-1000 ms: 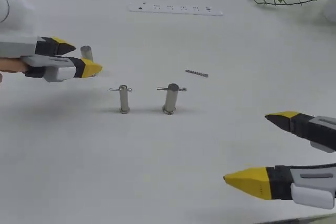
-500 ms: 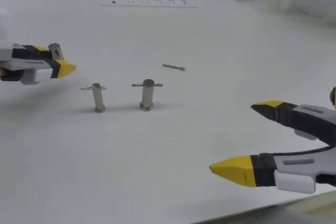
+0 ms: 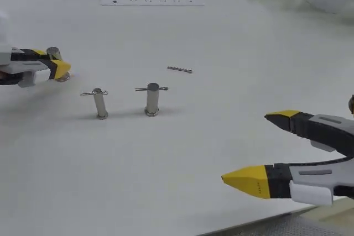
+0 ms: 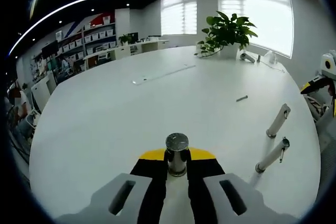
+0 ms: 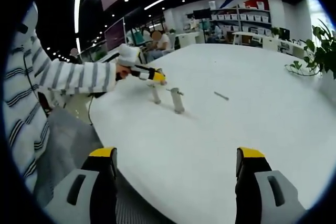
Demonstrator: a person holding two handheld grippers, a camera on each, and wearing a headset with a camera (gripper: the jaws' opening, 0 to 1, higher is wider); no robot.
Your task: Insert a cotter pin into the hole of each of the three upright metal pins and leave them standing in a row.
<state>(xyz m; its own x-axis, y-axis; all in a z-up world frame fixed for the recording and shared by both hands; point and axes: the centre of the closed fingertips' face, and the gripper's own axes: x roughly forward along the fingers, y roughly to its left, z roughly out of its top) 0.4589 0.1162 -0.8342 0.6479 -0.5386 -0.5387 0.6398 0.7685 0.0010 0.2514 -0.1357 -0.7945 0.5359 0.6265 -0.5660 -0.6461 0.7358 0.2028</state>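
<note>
The left gripper (image 3: 58,66), over at the far left, has its jaws clamped on the 3rd metal pin (image 4: 177,144), which is upright. Mid-surface (image 3: 182,153) the left pin (image 3: 100,106) w/ a cotter (image 3: 87,93) and the right pin (image 3: 152,102) w/ its own cotter (image 3: 140,89) stand side by side, and a loose cotter pin (image 3: 180,69) lies a bit farther back. The right gripper (image 3: 246,147) hangs near right, jaws spread wide w/ nothing in them.

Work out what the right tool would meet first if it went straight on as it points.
Likely the nearer pin, about centred ahead of the right tool, with bare table before it; height is unclear.
</note>
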